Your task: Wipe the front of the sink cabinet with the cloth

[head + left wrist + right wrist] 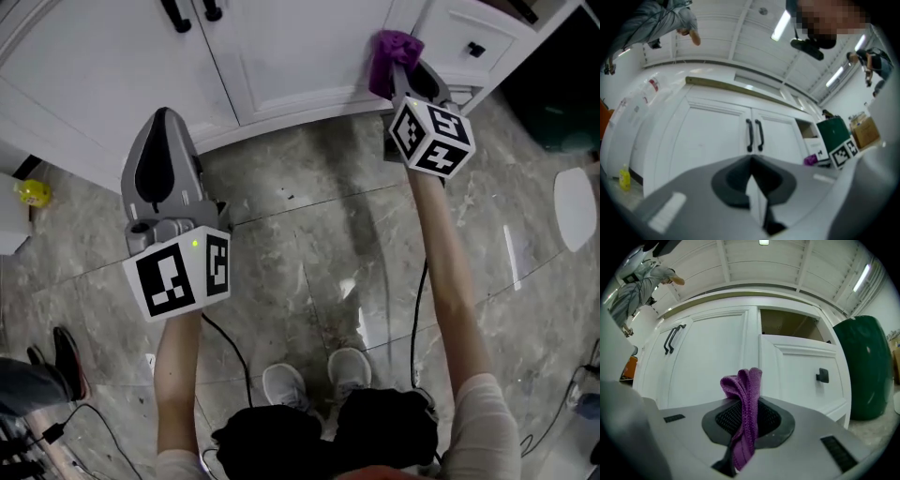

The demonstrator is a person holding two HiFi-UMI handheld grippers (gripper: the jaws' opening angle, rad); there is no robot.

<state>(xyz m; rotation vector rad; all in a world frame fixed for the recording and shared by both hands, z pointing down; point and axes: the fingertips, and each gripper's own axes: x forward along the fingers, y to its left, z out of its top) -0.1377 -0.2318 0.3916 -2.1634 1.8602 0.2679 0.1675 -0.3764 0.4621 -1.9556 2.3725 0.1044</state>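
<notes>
A purple knitted cloth (744, 413) is pinched between the jaws of my right gripper (745, 425), its bunched end sticking out toward the white sink cabinet (712, 362). In the head view the cloth (392, 54) sits at the cabinet's lower right door (300, 52), touching or nearly touching it. My left gripper (167, 161) hovers over the floor in front of the left door (103, 66), jaws closed with nothing between them (757, 199). Two black handles (754, 135) mark the door seam.
A drawer with a black knob (822, 376) stands right of the doors, with an open recess above it. A green bin (867, 366) is further right. A yellow bottle (33, 193) sits on the marble floor at left. Cables (230, 352) trail by the person's shoes.
</notes>
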